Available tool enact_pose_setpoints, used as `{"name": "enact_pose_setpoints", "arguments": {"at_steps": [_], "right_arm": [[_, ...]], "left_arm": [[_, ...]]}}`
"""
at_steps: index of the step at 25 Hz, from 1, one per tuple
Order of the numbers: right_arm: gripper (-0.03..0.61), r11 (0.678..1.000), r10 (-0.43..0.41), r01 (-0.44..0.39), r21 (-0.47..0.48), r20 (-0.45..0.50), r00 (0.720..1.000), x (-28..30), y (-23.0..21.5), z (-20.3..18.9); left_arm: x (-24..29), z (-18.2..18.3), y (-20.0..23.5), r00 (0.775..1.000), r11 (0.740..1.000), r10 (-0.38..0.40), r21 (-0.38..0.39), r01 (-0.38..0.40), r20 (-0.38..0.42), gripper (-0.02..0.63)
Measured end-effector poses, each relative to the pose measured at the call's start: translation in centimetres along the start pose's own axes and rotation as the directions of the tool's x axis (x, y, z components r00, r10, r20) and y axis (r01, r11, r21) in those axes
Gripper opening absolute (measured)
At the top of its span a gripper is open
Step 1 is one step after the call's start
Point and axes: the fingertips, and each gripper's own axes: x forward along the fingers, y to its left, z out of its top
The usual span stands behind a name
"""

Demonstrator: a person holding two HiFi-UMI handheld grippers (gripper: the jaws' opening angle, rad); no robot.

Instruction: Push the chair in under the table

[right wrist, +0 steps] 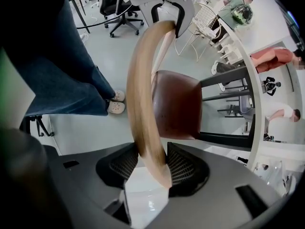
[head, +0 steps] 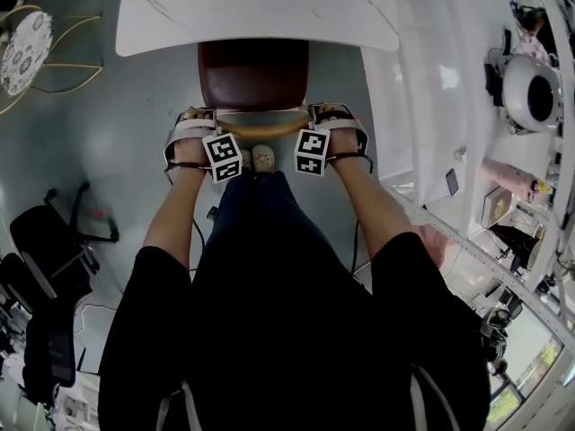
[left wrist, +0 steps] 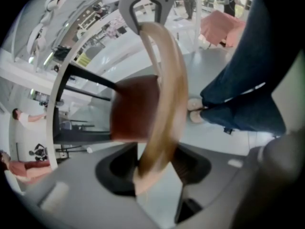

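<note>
The chair has a dark brown seat (head: pixel 253 74) and a curved wooden backrest (head: pixel 260 126). Its seat reaches partly under the white marble table (head: pixel 252 7) at the top of the head view. My left gripper (head: pixel 193 119) grips the backrest's left end and my right gripper (head: pixel 334 115) its right end. In the left gripper view the wooden backrest (left wrist: pixel 164 94) runs between the jaws of that gripper (left wrist: pixel 155 168), with the seat (left wrist: pixel 133 109) beyond. In the right gripper view the backrest (right wrist: pixel 143 94) is clamped between the ribbed pads (right wrist: pixel 183 168), and the seat (right wrist: pixel 177 104) lies beyond.
The person's light shoes (head: pixel 254 158) stand just behind the chair. A black office chair (head: pixel 54 241) is at the left and a round gold-framed side table (head: pixel 27 43) at the upper left. A white counter (head: pixel 431 88) with appliances runs along the right.
</note>
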Motion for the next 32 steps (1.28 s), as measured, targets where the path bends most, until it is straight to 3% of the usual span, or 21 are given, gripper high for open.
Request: {"name": "enact_pose_setpoints", "arguments": {"at_steps": [6,11,14,16,19,22,25,29,32], "right_arm": [[0.187,0.998,-0.010,0.006,0.062,0.066,0.998,-0.2,0.0,0.3],[0.202,0.990,-0.052,0.035,0.140,0.127,0.991,-1.2,0.2,0.7],[0.212,0.979,-0.110,0.079,0.187,0.159,0.981,-2.7,-0.1,0.3],[0.210,0.964,-0.155,0.107,0.245,0.187,0.970,-4.1,-0.3,-0.1],[0.200,0.925,-0.212,0.120,0.360,0.228,0.950,-6.5,-1.2,-0.3],[0.100,0.877,-0.302,0.164,0.451,0.254,0.919,-9.5,-2.7,-0.3],[0.046,0.821,-0.394,0.210,0.530,0.262,0.881,-12.7,-4.2,0.0],[0.026,0.721,-0.506,0.233,0.652,0.266,0.820,-17.3,-6.5,-0.2],[0.021,0.631,-0.601,0.230,0.741,0.280,0.748,-21.3,-8.5,-0.8]], "left_arm": [[-0.1,-0.2,0.0,1.000,1.000,0.011,-0.023,-0.010,0.022,0.224],[-0.8,0.0,0.0,0.996,0.988,-0.018,-0.149,0.030,0.083,0.277],[-2.6,0.1,0.2,0.993,0.982,0.006,-0.189,0.017,0.121,0.294],[-4.5,0.1,0.5,0.988,0.969,0.057,-0.247,-0.019,0.144,0.283],[-7.7,0.2,1.9,0.969,0.932,0.160,-0.352,-0.085,0.188,0.185],[-11.0,0.6,3.9,0.938,0.883,0.263,-0.449,-0.140,0.225,0.093],[-14.9,1.2,6.3,0.890,0.822,0.380,-0.532,-0.201,0.251,0.017],[-20.3,2.0,9.2,0.815,0.749,0.514,-0.602,-0.276,0.266,0.009],[-24.4,2.3,11.4,0.751,0.675,0.596,-0.685,-0.275,0.285,0.008]]}}
